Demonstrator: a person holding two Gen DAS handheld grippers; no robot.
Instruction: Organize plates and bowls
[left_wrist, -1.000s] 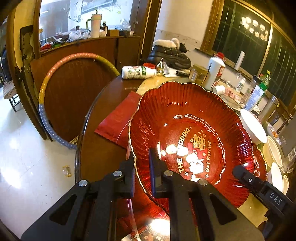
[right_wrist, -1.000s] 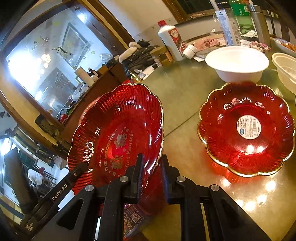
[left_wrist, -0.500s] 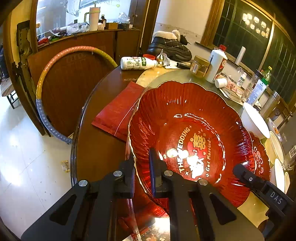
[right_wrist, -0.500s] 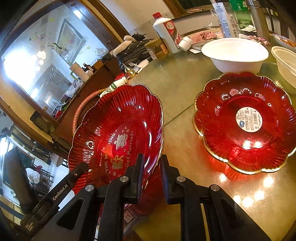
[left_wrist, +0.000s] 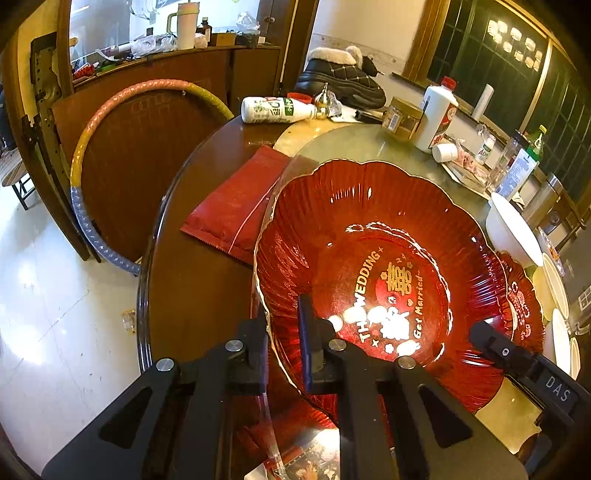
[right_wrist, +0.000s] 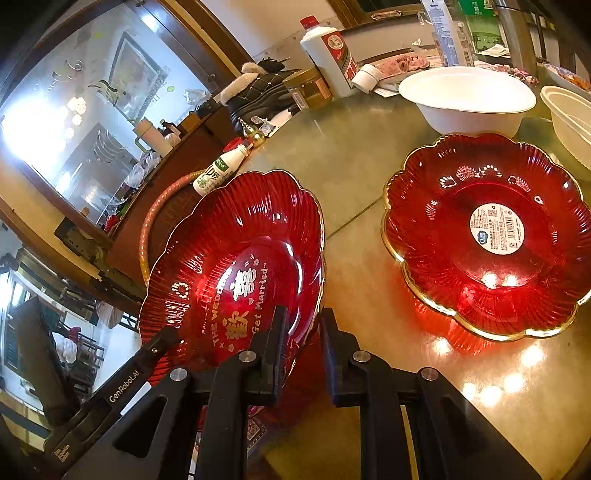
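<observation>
A red scalloped wedding plate (left_wrist: 369, 258) with gold lettering is held tilted above the table by both grippers. My left gripper (left_wrist: 282, 332) is shut on its left rim. My right gripper (right_wrist: 301, 332) is shut on its right rim; the plate (right_wrist: 240, 251) fills the left of the right wrist view. A second red plate (right_wrist: 487, 236) with a white label lies flat on the glass turntable (right_wrist: 351, 166) to the right. It shows partly behind the held plate in the left wrist view (left_wrist: 524, 306).
A white bowl (right_wrist: 465, 99) and a white ribbed bowl (right_wrist: 572, 122) stand behind the second plate. A white liquor bottle (left_wrist: 437, 110), a jar (left_wrist: 400, 118), a lying milk bottle (left_wrist: 273, 110) and a red packet (left_wrist: 236, 206) sit on the table.
Both grippers have carried the held plate a little toward the second red plate, which now looms larger and nearer in the right wrist view. Both grips are unchanged.
</observation>
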